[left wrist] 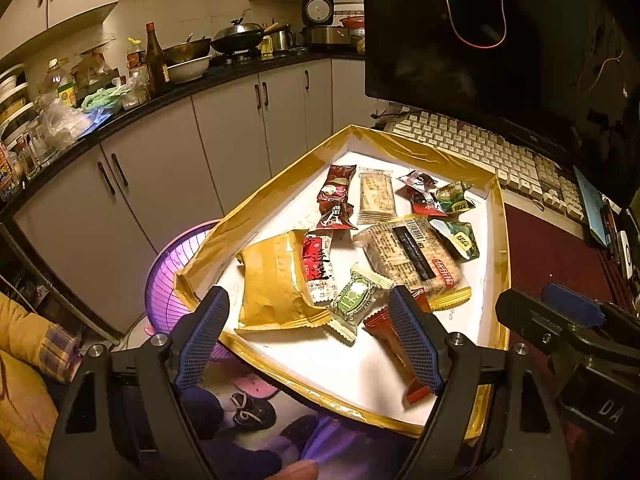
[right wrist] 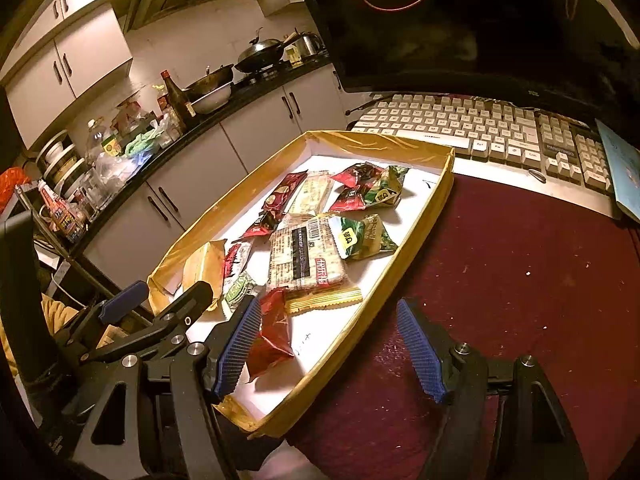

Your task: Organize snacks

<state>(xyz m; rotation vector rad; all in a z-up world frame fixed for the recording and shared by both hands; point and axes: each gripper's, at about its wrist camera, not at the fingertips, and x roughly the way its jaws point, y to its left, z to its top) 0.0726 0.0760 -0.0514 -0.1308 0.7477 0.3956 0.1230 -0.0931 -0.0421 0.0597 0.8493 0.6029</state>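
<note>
At near end of tray (left wrist: 502,240), red packet (left wrist: 386,332) lies lengthwise toward camera, just under left gripper (left wrist: 308,336), fingers spread, empty. Right gripper (right wrist: 328,348) also spread, empty, straddling tray wall. Judgement: left nearer.

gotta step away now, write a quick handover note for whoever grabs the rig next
Left hand-held gripper: open, empty, over the near end of the tray.
Right hand-held gripper: open, empty, above the tray's near right edge and the red mat.
Snacks: all lie loose in the tray, among them the big gold bag and the cracker pack.
Done: nothing sorted.
Left: group everything.
</note>
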